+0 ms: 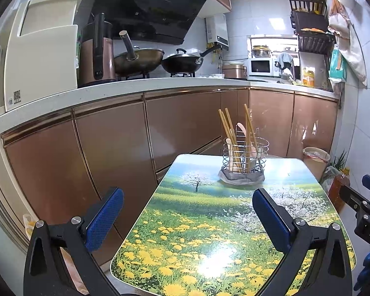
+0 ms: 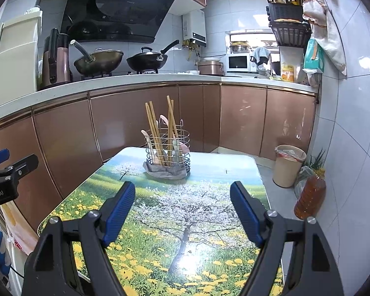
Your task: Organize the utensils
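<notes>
Utensils (image 2: pixel 164 133), chopsticks and spoons, stand in a wire holder (image 2: pixel 167 151) near the table's (image 2: pixel 209 172) far edge, lower ends obscured by wires and a grey cloth (image 2: pixel 165 171). Left gripper (image 1: pixel 188 218) and right gripper (image 2: pixel 182 212) hover wide apart, empty, above the bare near tabletop.

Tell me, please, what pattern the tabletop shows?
A flowering-meadow landscape print on the tabletop, clearest in the right wrist view.

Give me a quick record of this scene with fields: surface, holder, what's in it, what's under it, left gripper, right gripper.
surface: small table with a printed meadow and tree picture
holder: wire utensil basket, upright at the table's far end
contents: wooden chopsticks and pale spoons, standing
under holder: crumpled grey cloth
left gripper: open, empty, above the table's near end
right gripper: open, empty, apart from the basket
</notes>
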Tool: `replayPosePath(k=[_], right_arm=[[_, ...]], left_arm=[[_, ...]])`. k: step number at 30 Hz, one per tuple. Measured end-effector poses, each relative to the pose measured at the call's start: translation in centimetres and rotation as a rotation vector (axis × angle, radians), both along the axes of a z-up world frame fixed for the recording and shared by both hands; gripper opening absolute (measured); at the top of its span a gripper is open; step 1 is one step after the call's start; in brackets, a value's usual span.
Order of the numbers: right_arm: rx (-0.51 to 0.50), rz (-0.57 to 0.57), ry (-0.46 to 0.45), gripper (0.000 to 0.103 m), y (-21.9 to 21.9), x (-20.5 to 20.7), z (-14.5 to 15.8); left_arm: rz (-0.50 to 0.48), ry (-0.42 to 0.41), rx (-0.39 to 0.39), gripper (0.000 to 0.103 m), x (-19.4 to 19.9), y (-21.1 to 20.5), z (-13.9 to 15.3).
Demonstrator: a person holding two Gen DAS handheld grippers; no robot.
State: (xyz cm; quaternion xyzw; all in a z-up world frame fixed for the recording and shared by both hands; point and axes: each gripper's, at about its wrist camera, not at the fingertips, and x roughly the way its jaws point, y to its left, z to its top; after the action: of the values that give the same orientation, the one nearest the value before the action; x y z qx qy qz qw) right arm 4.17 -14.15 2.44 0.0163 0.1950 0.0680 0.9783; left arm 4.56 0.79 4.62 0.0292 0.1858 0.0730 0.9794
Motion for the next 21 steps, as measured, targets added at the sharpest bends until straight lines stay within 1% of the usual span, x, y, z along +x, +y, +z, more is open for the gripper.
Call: replayPosePath(k=[21], right_arm=[[-0.009,0.005,-0.005,0.079,0.42,-0.08,-0.24]], left_arm=[[0.002,0.001,-0.009,0.103,0.08,-0.09,-0.47]])
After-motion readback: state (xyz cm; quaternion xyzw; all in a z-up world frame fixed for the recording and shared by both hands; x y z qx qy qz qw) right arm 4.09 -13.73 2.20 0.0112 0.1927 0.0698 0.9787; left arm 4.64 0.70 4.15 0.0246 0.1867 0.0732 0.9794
